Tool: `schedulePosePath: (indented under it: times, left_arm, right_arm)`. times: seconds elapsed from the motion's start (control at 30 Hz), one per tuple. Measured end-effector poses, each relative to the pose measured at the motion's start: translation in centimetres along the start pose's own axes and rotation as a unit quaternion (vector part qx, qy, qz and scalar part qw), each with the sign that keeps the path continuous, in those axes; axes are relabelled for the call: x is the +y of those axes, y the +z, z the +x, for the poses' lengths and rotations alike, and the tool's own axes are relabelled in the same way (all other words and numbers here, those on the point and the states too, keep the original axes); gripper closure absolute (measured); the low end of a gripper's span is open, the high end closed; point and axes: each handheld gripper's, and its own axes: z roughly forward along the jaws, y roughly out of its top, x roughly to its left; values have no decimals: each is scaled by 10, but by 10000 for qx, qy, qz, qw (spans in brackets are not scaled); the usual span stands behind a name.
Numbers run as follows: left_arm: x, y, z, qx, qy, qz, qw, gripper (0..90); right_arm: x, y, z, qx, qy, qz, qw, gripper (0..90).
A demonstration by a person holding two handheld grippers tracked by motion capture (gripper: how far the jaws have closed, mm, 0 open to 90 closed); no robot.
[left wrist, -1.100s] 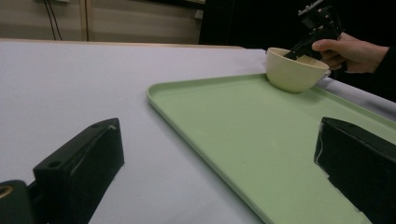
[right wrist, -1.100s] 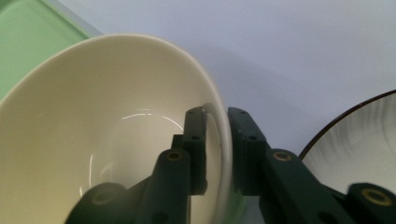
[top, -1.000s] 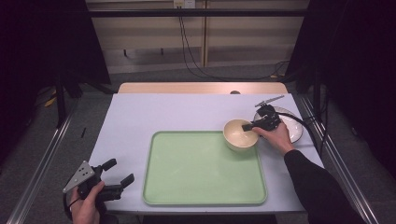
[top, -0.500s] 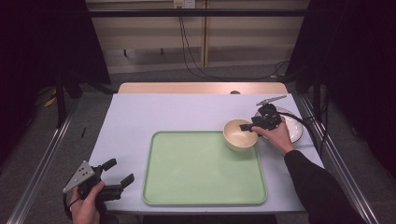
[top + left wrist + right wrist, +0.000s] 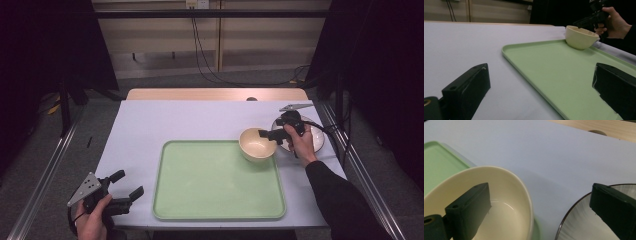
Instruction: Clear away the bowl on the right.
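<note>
Cream bowl [image 5: 257, 145] sits on the far right corner of the green tray [image 5: 215, 190], upright, base on the tray surface just inside the rim. In the left gripper view it [image 5: 581, 37] stands at the tray's [image 5: 554, 70] far end.

Right gripper [image 5: 267, 134] is at the bowl's right side, held by the person's right hand [image 5: 301, 145]. Its jaws have just been opening and now stand wide. In the right gripper view one jaw hangs inside the bowl [image 5: 506, 195] over the inner wall, the other is outside it, over the plate [image 5: 579, 225]. The bowl's rim runs between the jaws with clear gaps on both sides, so nothing is gripped.

The plate [image 5: 316, 140], white with a dark rim, lies on the table [image 5: 200, 120] just right of the bowl, off the tray, partly under the right hand.

Left gripper [image 5: 125, 192] is at the near left corner of the table, well apart from the bowl, held in the left hand [image 5: 92, 220]. Jaws wide apart, nothing between them; in the left gripper view they frame the bare table [image 5: 461, 42] and the tray's near edge.
</note>
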Motion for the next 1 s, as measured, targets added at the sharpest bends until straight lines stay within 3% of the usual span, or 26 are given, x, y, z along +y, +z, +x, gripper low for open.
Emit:
schedulePosePath:
  times: [0.17, 0.3, 0.43, 0.5, 0.77, 1.0]
  left_arm:
    - [0, 0, 0, 13, 20, 15, 10000, 14]
    - [0, 0, 0, 19, 15, 10, 10000, 15]
    - [0, 0, 0, 13, 19, 13, 10000, 15]
    - [0, 0, 0, 15, 10, 10, 10000, 15]
    - [0, 0, 0, 20, 7, 7, 10000, 15]
    - [0, 0, 0, 32, 12, 6, 10000, 15]
  right_arm:
    - [-2, -4, 4, -110, 22, -341, 9994, 19]
    - [-4, -6, 6, -191, 33, -325, 9993, 26]
    - [-7, -10, 9, -247, -25, -547, 9982, 16]
    - [-9, -12, 10, -312, -105, -639, 9974, 16]
    - [-16, -20, 16, -467, -54, -982, 9941, 14]
    - [-25, -30, 21, -469, -45, -1309, 9903, 13]
